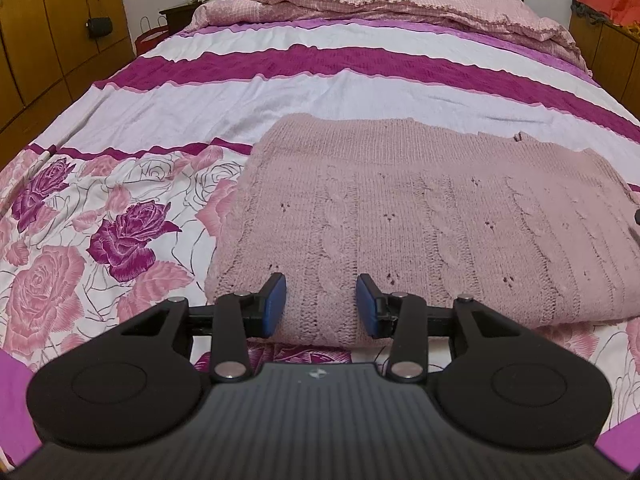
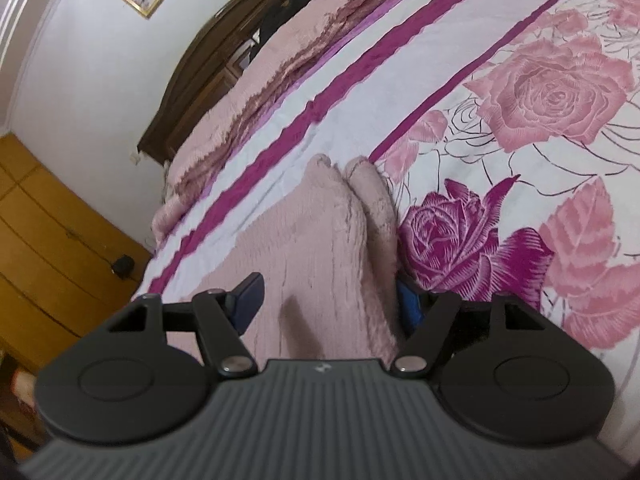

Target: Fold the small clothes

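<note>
A dusty-pink cable-knit sweater (image 1: 420, 208) lies folded flat on the rose-print bedsheet (image 1: 100, 208). In the left wrist view my left gripper (image 1: 322, 304) sits at the sweater's near edge. The knit fills the gap between its blue pads (image 1: 276, 300) and touches both. In the right wrist view the same sweater (image 2: 320, 232) runs away from me, its stacked layers showing along the right side. My right gripper (image 2: 330, 300) is rolled and straddles that thick edge. One pad (image 2: 250, 296) stands over the top face, the other is tucked beside the layers, and the jaws stand wide.
A pink quilt (image 1: 380, 4) lies bunched at the head of the bed against a dark wooden headboard (image 2: 192, 92). Wooden wardrobes (image 1: 48, 40) stand to the left. A cabinet with orange cloth (image 1: 608, 4) is at the far right. Purple sleeves (image 1: 12, 380) show in the lower corners.
</note>
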Tool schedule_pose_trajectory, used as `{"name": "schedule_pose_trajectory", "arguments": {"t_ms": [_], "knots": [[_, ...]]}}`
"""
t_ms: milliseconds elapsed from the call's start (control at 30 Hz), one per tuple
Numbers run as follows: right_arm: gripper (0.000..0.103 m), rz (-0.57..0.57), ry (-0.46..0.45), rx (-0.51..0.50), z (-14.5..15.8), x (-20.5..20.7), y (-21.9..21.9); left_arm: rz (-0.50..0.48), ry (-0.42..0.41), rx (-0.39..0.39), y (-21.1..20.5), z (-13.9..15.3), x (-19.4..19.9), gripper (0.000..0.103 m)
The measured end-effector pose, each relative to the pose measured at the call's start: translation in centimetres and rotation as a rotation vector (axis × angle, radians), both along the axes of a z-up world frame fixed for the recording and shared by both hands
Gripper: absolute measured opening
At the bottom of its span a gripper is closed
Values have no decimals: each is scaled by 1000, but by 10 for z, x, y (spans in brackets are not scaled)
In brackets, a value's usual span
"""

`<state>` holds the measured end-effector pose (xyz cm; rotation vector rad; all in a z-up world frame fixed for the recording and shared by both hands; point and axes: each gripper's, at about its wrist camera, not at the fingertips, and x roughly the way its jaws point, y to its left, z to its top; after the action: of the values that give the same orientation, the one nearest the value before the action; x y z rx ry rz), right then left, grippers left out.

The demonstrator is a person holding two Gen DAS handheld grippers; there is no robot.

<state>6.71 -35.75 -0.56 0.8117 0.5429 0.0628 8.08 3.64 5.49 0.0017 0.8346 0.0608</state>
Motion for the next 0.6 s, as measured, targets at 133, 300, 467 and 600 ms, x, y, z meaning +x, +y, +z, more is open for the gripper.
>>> {"name": "schedule_pose_trajectory", "arguments": {"t_ms": [133,300,467,600], "knots": [[42,-5,-2,-46,-2,4,5,0,0,-1,1,0,-2,47],[31,-15,-13,-11,-8,2,1,-2,-1,6,2,3,-7,47],[30,-10,-21,24,-11,1,-4,6,-5,11,5,7,-14,47],[32,-9,-15,5,-11,2,-1,15,-5,3,9,10,-18,47]]}}
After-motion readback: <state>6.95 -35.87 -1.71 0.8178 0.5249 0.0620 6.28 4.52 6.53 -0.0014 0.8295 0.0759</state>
